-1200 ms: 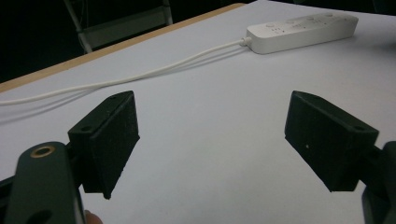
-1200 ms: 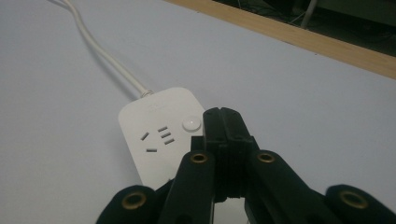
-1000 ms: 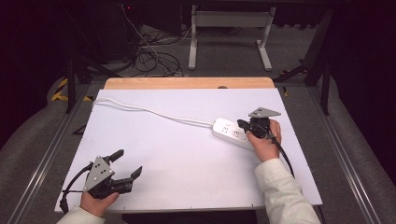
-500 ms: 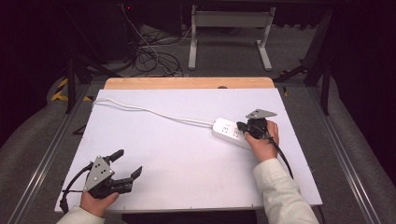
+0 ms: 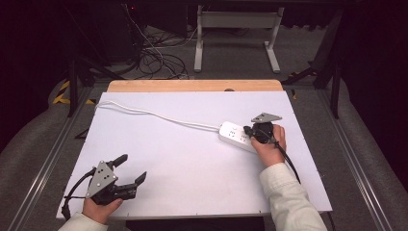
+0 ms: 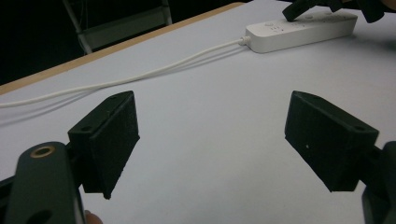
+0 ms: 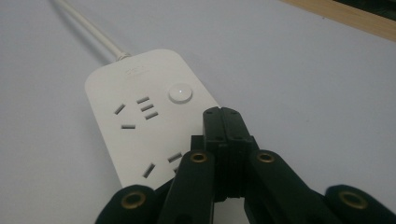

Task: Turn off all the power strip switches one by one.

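A white power strip (image 5: 233, 133) lies on the white table top, right of the middle, and its white cable (image 5: 159, 115) runs off to the far left corner. My right gripper (image 5: 248, 130) is shut with nothing between its jaws. Its tips hang over the strip (image 7: 135, 116), just short of the round button (image 7: 180, 92); whether they touch the strip I cannot tell. My left gripper (image 5: 132, 168) lies open near the front left corner, nothing between its pads (image 6: 114, 140). From there the strip (image 6: 303, 30) and the right gripper (image 6: 292, 11) show far off.
The white table top (image 5: 192, 163) has a wooden strip (image 5: 192, 85) along its far edge. Beyond it are a metal stand (image 5: 235, 38) and loose cables (image 5: 159, 62) on the floor. Metal rails run along both sides of the table.
My right gripper has edged a little to the left over the power strip. The left gripper has kept still.
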